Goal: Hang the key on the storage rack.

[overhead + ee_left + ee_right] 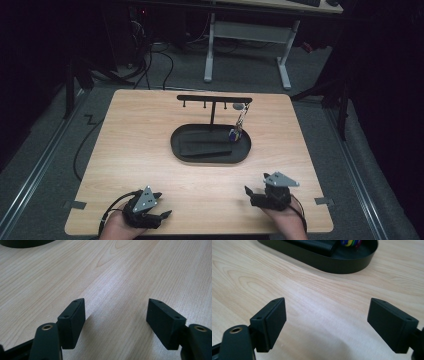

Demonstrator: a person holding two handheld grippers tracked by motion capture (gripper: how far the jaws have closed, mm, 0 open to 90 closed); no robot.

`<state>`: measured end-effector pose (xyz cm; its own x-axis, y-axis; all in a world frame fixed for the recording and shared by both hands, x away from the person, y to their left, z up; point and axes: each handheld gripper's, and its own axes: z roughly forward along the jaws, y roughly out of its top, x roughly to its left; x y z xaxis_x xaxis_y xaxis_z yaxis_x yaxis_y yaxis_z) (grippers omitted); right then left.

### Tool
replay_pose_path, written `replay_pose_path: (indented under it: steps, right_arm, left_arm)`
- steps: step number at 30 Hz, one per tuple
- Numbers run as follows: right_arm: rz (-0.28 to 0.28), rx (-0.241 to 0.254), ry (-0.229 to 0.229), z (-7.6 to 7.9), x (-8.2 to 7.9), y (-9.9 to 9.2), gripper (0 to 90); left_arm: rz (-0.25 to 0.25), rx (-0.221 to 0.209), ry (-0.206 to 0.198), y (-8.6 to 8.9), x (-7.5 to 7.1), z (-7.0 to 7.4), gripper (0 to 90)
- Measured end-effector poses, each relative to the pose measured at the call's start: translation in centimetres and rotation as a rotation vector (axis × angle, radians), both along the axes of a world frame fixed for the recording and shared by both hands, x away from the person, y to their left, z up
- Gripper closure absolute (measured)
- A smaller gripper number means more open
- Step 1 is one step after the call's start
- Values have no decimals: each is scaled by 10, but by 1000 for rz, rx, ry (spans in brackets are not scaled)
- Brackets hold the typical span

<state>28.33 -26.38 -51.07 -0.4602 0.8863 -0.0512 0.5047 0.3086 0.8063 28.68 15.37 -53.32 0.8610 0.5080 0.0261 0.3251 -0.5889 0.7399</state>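
A black oval tray (182, 150) sits mid-table, with a black T-shaped stand (214, 100) rising from it. A keychain with a colourful charm (236, 134) hangs from a hook at the right end of the bar, the charm low over the tray. In the right gripper view the tray's rim (342, 266) and the charm (350, 242) lie ahead. My left gripper (162, 206) rests near the table's front left, open over bare wood (115, 315). My right gripper (255, 186) lies at the front right, open, nothing between its pads (325, 322).
A wooden table (140, 130) carries everything. Beyond its far edge stands a white desk frame (247, 45) with cables on the grey floor. Tape marks (324, 201) sit at both front corners. A dark block (210, 150) lies inside the tray.
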Motion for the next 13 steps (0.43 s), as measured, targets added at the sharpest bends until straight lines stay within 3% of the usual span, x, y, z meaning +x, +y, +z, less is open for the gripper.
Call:
replay_pose_path:
  steps: [1, 3, 4, 6, 8, 13]
  right_arm:
    - [-18, 22, -24, -6, -9, -2, 174]
    - [-1, 59, 16, -5, -15, -3, 153]
    - [-3, 36, -11, -5, -17, -3, 155]
    - [-12, 13, -7, -7, -17, -6, 157]
    - [-25, 54, -1, -6, -16, -9, 157]
    - [-33, 56, -12, -6, -16, -10, 157]
  left_arm:
    - [1, 2, 1, 0, 0, 0, 320]
    - [-4, -4, -1, -1, -1, 0, 320]
    - [-8, 0, -1, -2, -1, 0, 320]
    - [-8, 1, -2, -3, -1, 0, 320]
    - [-7, -1, 1, -4, 0, 0, 320]
    - [-9, 9, -8, -4, -2, 1, 320]
